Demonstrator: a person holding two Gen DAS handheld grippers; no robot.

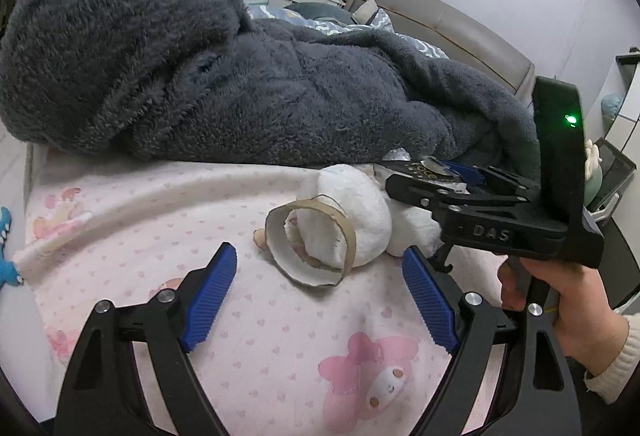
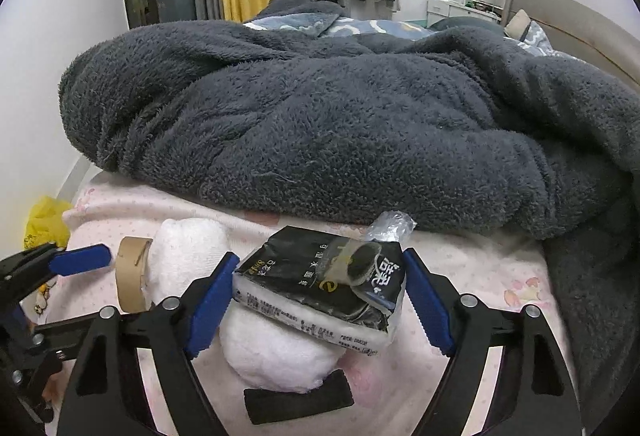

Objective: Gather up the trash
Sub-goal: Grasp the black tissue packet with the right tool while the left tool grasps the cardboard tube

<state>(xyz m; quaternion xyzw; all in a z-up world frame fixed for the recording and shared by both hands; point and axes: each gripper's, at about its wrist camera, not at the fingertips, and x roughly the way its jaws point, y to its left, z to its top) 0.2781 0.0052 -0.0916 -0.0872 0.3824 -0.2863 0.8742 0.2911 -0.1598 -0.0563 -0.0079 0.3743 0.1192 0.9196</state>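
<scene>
A torn cardboard tape ring (image 1: 312,242) lies on the pink bed sheet (image 1: 160,204) against a white fluffy wad (image 1: 356,208). My left gripper (image 1: 320,296) is open, its blue pads on either side of the ring, just short of it. In the right wrist view my right gripper (image 2: 316,300) is open around a black tissue pack (image 2: 320,288) that rests on a white wad (image 2: 276,352); crumpled clear plastic (image 2: 390,226) sits at the pack's far end. The ring (image 2: 130,276) and the left gripper's pad (image 2: 80,260) show at left. The right gripper also shows in the left wrist view (image 1: 480,196).
A big dark grey fleece blanket (image 2: 340,116) is heaped across the bed behind the trash. A black foam strip (image 2: 298,402) lies near the white wad. A yellow bag (image 2: 44,222) sits beyond the bed's left edge. A headboard (image 1: 460,24) and dresser stand far right.
</scene>
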